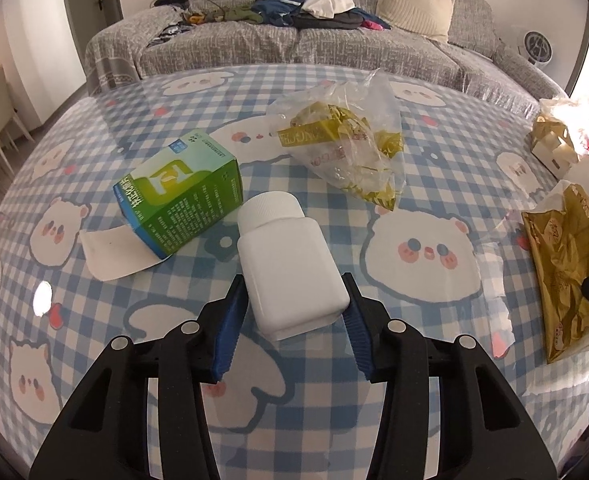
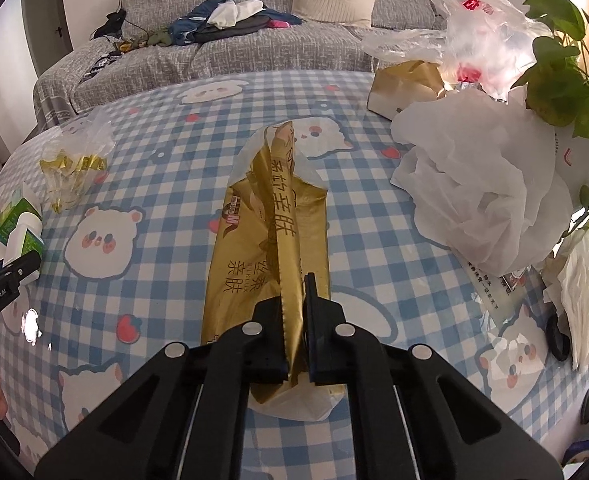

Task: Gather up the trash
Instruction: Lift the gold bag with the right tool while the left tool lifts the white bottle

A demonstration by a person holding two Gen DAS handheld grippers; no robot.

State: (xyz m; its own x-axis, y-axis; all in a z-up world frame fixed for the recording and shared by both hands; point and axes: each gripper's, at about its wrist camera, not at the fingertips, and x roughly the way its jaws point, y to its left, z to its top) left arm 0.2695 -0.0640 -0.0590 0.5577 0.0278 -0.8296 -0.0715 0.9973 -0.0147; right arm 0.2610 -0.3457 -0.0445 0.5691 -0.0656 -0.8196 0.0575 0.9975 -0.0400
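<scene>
my left jaws (image 1: pixel 294 304) clamp the white bottle (image 1: pixel 288 264), right jaws (image 2: pixel 296 320) pinched shut on the gold wrapper (image 2: pixel 270 216), both on the desk (image 1: pixel 434 420).

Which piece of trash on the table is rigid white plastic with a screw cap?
The white bottle lying between the left gripper pads; the others are boxes, wrappers and bags.

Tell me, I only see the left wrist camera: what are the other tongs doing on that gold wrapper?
Observer: The right tongs are shut on a raised fold of the gold wrapper.
Operator: What's past it on the right?
Observer: A leafy green plant, above a crumpled white heap.
Operator: Can you see my tongs from there?
Observer: Yes, the left tongs poke in at the left edge, beside the white bottle.
</scene>
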